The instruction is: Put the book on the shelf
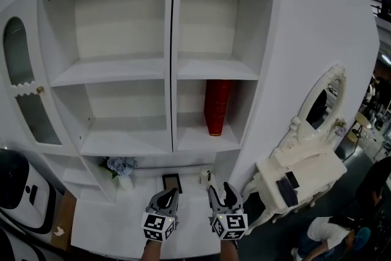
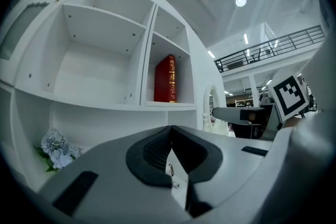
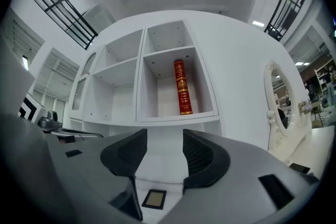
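A red book [image 1: 217, 107] stands upright in the lower right compartment of the white shelf unit [image 1: 171, 64], near that compartment's right wall; it shows too in the left gripper view [image 2: 166, 79] and the right gripper view [image 3: 181, 86]. Both grippers hang low in front of the unit, well below the book. My left gripper [image 1: 169, 195] is shut with nothing between its pads [image 2: 157, 147]. My right gripper [image 1: 219, 191] is open and empty, with a clear gap between its pads [image 3: 126, 152].
On the white counter [image 1: 122, 223] under the shelves lie a small dark-framed tablet [image 1: 172, 182] and a bunch of pale blue flowers [image 1: 121, 165]. A white dressing table with an oval mirror [image 1: 317, 108] stands to the right. A person sits at the lower right.
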The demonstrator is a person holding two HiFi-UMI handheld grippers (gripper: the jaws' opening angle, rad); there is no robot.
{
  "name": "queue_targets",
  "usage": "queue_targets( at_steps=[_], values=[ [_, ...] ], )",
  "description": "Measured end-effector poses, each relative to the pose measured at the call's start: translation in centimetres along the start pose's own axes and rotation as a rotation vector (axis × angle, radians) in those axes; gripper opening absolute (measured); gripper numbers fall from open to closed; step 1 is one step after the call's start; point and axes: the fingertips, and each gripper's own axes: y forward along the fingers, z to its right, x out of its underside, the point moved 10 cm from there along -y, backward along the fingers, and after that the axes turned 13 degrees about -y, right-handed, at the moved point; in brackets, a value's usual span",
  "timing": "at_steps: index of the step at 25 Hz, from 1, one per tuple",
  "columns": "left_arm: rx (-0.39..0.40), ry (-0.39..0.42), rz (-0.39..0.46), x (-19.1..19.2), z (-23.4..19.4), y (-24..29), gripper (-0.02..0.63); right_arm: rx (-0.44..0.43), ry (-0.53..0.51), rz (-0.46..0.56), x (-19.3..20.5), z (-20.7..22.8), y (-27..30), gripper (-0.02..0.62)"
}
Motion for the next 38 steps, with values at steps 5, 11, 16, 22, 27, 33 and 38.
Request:
queue_targets(
  at_steps=[5,11,16,22,27,33,38],
  values=[
    [-0.011,0.019,0.031,-0.8,-0.1,-0.1,0.016,0.004,0.008,-0.011,0.9,0.1,-0.3,0.199],
    [-0.017,-0.066,0.041,-0.2,-0.4,0.1,0.015,-0.018,0.017,0.013,0.7,-0.4,-0.1,0.093],
    [-0.033,0.028,0.052,-0.7,0.1,-0.2,0.015,-0.006,0.017,0.032,0.2,-0.6,-0.4,0.034],
    [-0.043,0.075,0.038,-0.4,0.3,-0.6,0.017,-0.01,0.038,0.021,0.6,-0.7,-0.9,0.025],
    [-0.039,0.075,0.043,-0.6,0.3,-1.0,0.015,-0.022,0.04,0.012,0.8,-1.2,-1.0,0.025],
    [-0.048,0.072,0.042,-0.5,0.1,-1.2,0.016,-0.032,0.043,0.0,1.0,-1.4,-1.1,0.025],
    [-0.044,0.071,0.044,-0.4,0.2,-1.2,0.016,-0.028,0.034,0.005,0.7,-1.1,-1.3,0.025]
  ],
)
